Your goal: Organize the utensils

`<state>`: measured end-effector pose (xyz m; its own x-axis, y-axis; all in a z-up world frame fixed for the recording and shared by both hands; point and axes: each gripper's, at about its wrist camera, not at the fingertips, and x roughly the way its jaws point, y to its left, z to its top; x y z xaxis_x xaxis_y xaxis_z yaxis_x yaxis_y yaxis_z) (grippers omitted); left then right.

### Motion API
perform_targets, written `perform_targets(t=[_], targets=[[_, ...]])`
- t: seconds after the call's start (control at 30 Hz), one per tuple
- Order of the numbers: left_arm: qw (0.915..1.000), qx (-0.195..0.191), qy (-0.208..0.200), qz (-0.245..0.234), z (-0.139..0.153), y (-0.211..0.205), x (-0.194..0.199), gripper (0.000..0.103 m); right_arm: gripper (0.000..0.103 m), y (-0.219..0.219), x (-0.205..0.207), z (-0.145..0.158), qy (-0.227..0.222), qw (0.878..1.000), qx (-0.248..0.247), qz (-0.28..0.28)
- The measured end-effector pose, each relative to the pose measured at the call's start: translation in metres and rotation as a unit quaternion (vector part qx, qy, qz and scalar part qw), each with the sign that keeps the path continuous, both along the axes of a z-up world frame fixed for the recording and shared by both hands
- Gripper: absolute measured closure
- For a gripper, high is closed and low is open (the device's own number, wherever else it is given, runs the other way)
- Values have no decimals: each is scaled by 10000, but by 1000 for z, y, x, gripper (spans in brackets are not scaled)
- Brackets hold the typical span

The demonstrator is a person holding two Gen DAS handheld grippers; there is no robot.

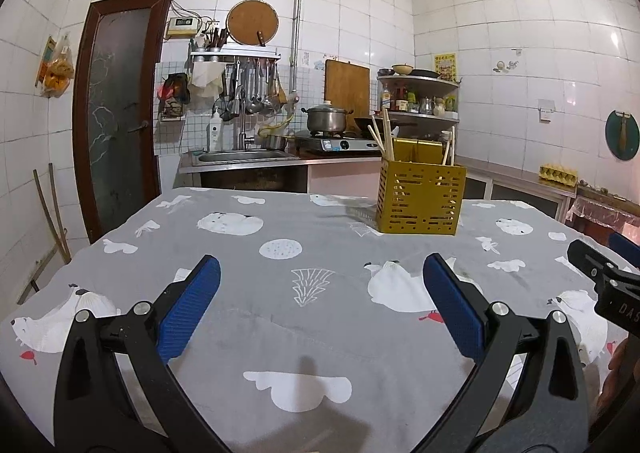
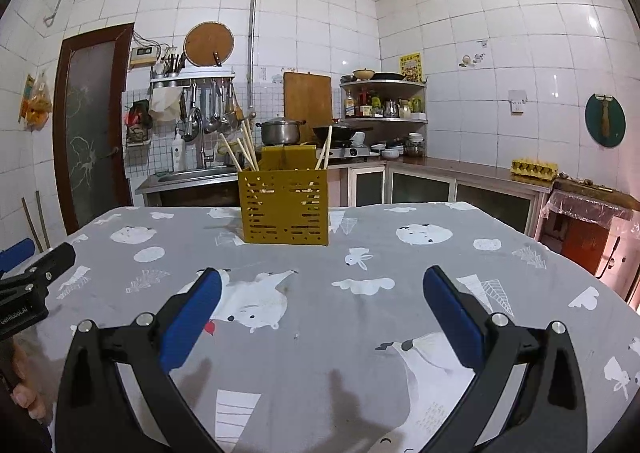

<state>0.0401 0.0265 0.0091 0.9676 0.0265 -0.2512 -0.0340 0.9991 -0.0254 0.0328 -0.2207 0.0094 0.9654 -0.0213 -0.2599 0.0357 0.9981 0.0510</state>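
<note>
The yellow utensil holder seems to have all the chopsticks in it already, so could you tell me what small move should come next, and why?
Probably hold both grippers back: the left gripper and right gripper are open and empty, chopsticks stand in the yellow holder, and no loose utensil shows on the tablecloth.

Matt cloth tablecloth (image 2: 320,293), perforated metal-look holder (image 2: 284,209) w/ wood chopsticks (image 2: 248,145).

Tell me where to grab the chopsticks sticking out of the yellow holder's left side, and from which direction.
Grip the chopsticks on their bare upper shafts, above the rim of the yellow holder; below that the slotted walls enclose them. Come from above with the open right claw and close across the shafts. They lean left, so tilting to match would likely help.
</note>
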Motion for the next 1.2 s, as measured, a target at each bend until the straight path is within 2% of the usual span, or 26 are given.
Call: perform_targets(t=[1.2], targets=[[9994,205,-263,-14,1,-9,-10,5,4,7,-7,3,-160,9998,-134,-10]])
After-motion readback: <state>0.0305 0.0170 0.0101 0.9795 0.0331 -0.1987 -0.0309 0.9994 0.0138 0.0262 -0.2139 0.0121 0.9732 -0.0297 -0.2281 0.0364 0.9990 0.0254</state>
